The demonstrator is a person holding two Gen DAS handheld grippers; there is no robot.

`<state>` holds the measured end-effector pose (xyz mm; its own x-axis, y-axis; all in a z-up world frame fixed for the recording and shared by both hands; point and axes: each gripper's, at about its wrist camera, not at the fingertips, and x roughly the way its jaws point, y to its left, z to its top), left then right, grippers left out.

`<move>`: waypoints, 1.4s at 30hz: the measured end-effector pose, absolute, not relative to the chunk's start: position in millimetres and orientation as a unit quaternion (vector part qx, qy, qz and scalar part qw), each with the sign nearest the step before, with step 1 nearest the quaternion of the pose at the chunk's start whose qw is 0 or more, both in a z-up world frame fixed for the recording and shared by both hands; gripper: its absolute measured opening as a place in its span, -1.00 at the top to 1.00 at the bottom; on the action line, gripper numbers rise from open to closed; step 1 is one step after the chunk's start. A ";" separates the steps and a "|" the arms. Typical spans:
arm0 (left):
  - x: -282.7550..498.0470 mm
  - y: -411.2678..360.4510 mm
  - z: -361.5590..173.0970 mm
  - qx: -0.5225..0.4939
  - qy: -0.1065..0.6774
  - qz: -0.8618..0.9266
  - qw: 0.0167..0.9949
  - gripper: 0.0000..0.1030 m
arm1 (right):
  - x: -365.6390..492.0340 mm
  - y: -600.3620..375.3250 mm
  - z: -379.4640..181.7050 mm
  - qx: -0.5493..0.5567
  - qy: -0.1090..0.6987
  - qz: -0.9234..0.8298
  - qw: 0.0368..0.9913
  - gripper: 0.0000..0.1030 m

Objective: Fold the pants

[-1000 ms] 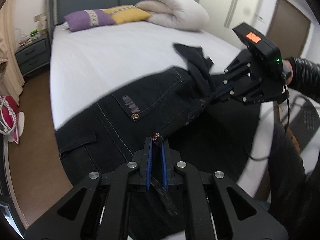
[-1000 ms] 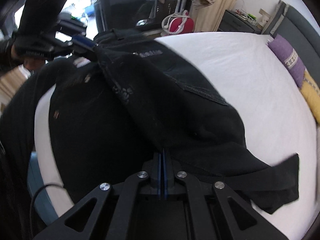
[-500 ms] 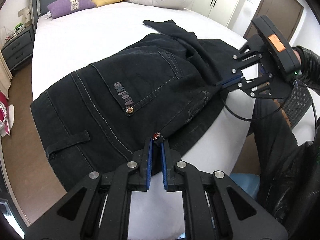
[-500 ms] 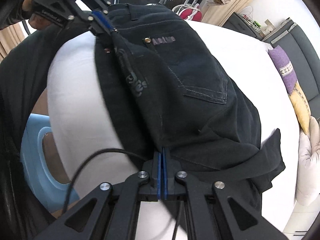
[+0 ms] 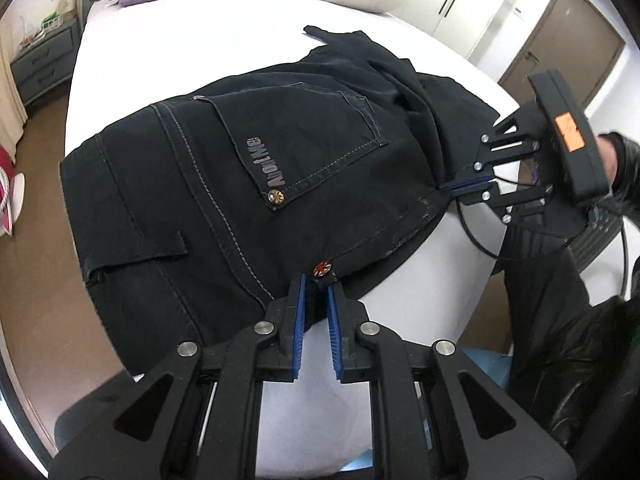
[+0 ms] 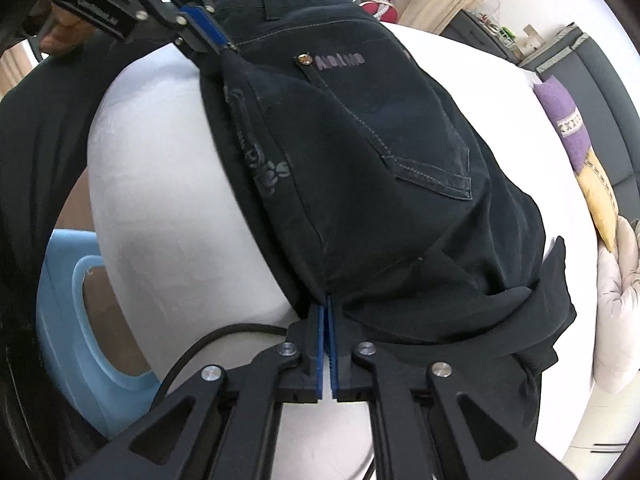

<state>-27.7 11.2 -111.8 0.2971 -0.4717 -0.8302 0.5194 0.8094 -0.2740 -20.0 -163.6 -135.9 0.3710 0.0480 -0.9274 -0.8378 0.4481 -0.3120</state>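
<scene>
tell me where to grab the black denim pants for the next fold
Probably the black denim pants at the waistband end hanging over the white bed's left edge in the left wrist view: thick, straight and clear of the mattress. Come from that overhanging side and carry it toward the crumpled legs.

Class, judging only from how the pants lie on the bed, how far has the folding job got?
Done: the black pants lie doubled on the white bed. In hand: the left hand-held gripper and the right hand-held gripper each pinch the near edge. Left: release, smooth the bunched leg end, fold again.
</scene>
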 end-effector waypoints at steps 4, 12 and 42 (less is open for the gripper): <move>-42.5 17.0 -90.6 0.033 0.503 -0.309 0.806 0.74 | -28.0 -167.6 -137.2 -0.409 0.468 0.302 0.723 0.88; -34.9 6.3 -34.6 -0.015 0.442 -0.310 0.842 0.74 | -29.1 -164.3 -139.6 -0.399 0.471 0.279 0.736 0.88; 57.3 -56.6 -119.4 -0.144 0.537 -0.224 0.800 0.75 | 221.0 -319.0 -43.9 0.057 0.491 0.029 0.869 -0.37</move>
<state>57.3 -56.6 -119.4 0.3224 -0.5125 -0.7959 0.2033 0.8587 -0.4705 221.0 -319.0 -43.9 0.5168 0.1068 -0.8494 0.0045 0.9918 0.1275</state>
